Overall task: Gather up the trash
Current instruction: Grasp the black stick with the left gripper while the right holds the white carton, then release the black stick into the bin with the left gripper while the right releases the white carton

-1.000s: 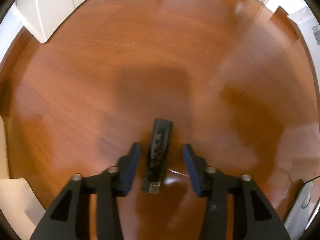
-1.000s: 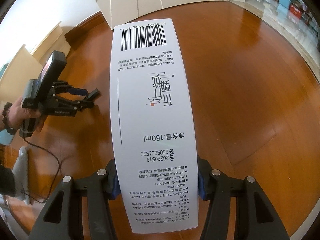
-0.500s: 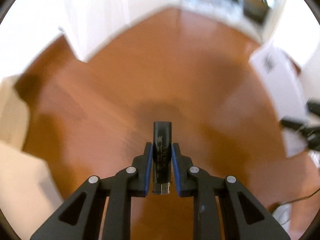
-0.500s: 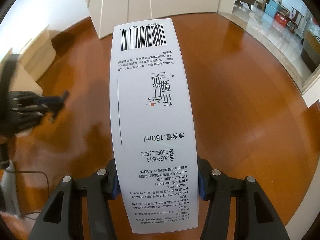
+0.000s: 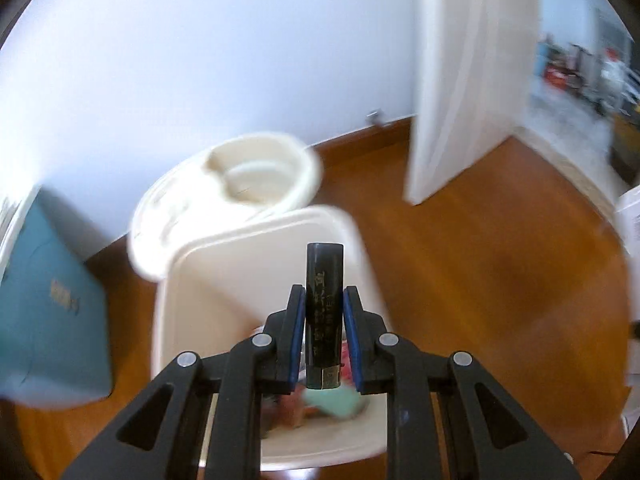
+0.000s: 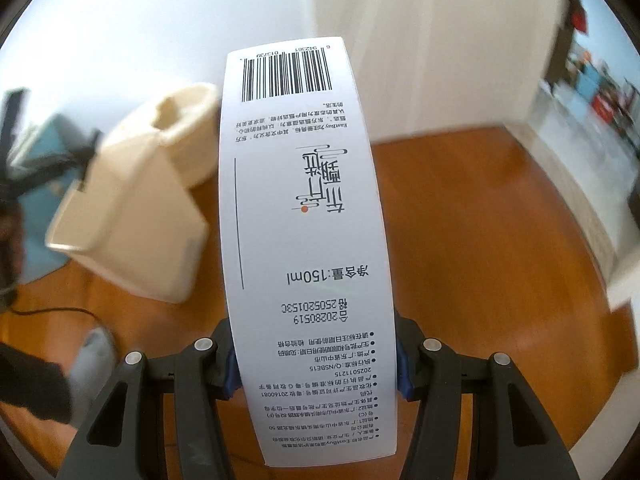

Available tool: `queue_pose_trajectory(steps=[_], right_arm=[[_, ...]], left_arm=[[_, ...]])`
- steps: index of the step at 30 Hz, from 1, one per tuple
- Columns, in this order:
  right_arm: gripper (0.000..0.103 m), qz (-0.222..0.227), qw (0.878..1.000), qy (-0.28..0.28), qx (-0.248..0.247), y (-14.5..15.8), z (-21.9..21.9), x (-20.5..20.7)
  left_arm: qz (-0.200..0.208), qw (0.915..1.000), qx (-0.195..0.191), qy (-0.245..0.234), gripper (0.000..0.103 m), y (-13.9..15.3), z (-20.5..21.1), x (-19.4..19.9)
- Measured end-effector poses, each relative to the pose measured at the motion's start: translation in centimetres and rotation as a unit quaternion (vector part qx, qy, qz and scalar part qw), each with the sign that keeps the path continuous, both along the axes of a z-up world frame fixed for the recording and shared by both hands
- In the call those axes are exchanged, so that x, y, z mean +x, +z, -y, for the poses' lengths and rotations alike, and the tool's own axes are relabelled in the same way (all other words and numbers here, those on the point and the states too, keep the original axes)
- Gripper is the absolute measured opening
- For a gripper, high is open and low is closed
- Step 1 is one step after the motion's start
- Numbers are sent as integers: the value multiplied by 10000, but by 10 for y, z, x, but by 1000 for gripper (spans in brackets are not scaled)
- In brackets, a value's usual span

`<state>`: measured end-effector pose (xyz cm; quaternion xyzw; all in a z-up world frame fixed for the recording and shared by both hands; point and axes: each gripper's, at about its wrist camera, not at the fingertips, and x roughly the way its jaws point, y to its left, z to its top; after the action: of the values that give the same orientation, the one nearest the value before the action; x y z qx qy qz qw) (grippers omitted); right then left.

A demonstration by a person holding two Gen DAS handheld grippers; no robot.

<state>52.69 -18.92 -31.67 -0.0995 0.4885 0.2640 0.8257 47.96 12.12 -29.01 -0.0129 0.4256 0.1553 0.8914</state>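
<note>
In the left wrist view my left gripper [image 5: 324,300] is shut on a small black tube [image 5: 324,292] with pale lettering, held upright over the open cream bin [image 5: 200,280]. The bin's lid [image 5: 228,196] stands tipped back, and some coloured trash [image 5: 336,404] lies at its bottom. My right gripper [image 6: 316,356] is shut on a tall white carton [image 6: 304,216] printed with a barcode and black text. The carton fills the middle of the right wrist view. The cream bin [image 6: 132,220] stands to its left, with the left gripper [image 6: 80,160] blurred above the bin's far side.
A teal box [image 5: 48,312] stands left of the bin against the white wall [image 5: 200,60]. A white door panel [image 5: 460,80] rises at the right, with a doorway into another room beyond. Wooden floor [image 5: 500,260] stretches right of the bin. A dark sleeve [image 6: 28,384] and a cable [image 6: 52,312] show at lower left.
My left gripper closed on the black tube on the floor, lifted it and swung it over the open bin. My right gripper rose with the carton and now faces the bin and wall.
</note>
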Motion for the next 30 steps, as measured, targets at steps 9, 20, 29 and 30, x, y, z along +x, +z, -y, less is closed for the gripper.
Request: queue_pose_trajectory(steps=[9, 20, 29, 30], right_arm=[[59, 156, 9976, 643, -187, 70, -76, -9], [59, -26, 9938, 1108, -96, 78, -172, -5], [59, -77, 9935, 1130, 66, 74, -256, 3], [59, -130, 9936, 1117, 74, 70, -265, 6]], left_arm=[[-540, 9974, 25, 477, 21, -44, -56, 8], [22, 9929, -324, 1144, 68, -19, -99, -28], [219, 9830, -720, 1674, 68, -1, -131, -68], [256, 9823, -744, 1701, 68, 1, -134, -70]])
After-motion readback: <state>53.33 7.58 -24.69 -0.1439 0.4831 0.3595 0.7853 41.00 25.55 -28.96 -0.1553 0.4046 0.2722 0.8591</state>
